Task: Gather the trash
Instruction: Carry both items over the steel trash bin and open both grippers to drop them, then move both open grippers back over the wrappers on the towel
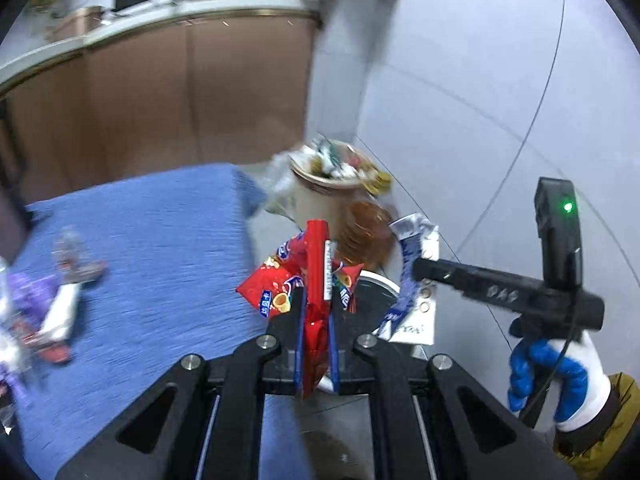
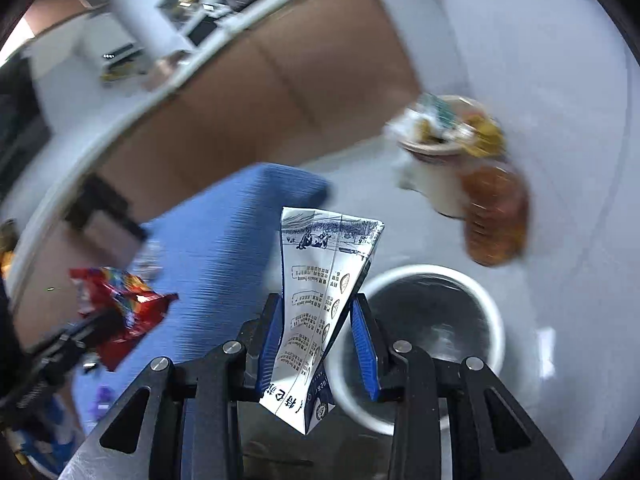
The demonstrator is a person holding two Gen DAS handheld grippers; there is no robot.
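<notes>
Gripping a red snack wrapper, the left gripper nears the blue cloth's edge; right gripper clamps a flattened carton; bin at three o'clock; far trash blurred.

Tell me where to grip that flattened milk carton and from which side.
Grip the milk carton across its creased, narrowed waist, coming from its bottom end with pads on the flat printed faces. It is crushed thin there, so the right gripper closes on it firmly, as it does now.
</notes>
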